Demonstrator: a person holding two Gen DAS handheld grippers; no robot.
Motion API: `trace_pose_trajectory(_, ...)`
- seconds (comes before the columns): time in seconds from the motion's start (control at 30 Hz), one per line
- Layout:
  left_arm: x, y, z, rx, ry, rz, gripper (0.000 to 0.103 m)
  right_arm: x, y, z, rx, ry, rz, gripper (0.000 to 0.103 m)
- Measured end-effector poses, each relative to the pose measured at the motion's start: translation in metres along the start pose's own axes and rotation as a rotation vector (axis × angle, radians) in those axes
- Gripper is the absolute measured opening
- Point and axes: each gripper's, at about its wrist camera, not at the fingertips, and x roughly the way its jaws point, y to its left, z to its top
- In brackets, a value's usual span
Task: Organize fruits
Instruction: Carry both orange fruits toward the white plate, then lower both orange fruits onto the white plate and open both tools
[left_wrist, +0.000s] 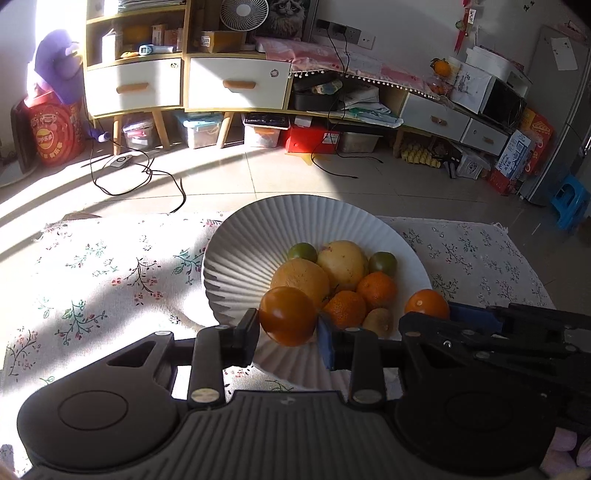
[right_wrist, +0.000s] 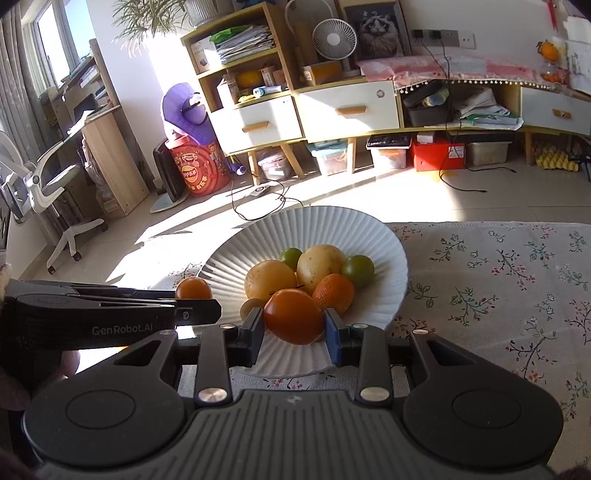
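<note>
Grippers are each pinching 1 orange fruit: left gripper (left_wrist: 286, 328) is clamping an orange tomato (left_wrist: 288, 315), right gripper (right_wrist: 293, 326) another orange fruit (right_wrist: 293, 315). Just ahead, the white plate (right_wrist: 258, 236) is holding the pile; lowering each into bare rim space should avoid knocking it.

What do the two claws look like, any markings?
Both match: black plastic body with a ribbed grey top, two round black discs and silver pivot screws. Each has one black finger and one blue. The left claw shows white "GenRobot.AI" lettering on its side in the right wrist view; the right claw shows none.
</note>
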Motion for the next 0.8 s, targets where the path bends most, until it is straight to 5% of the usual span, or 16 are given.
trace_pose_trajectory(0.8, 0.043, 0.021, 0.019, -0.022, -0.062, -0.168, 0.02, 0.076, -0.025, 0.056, 0.105, 0.003, -0.015, 0.032)
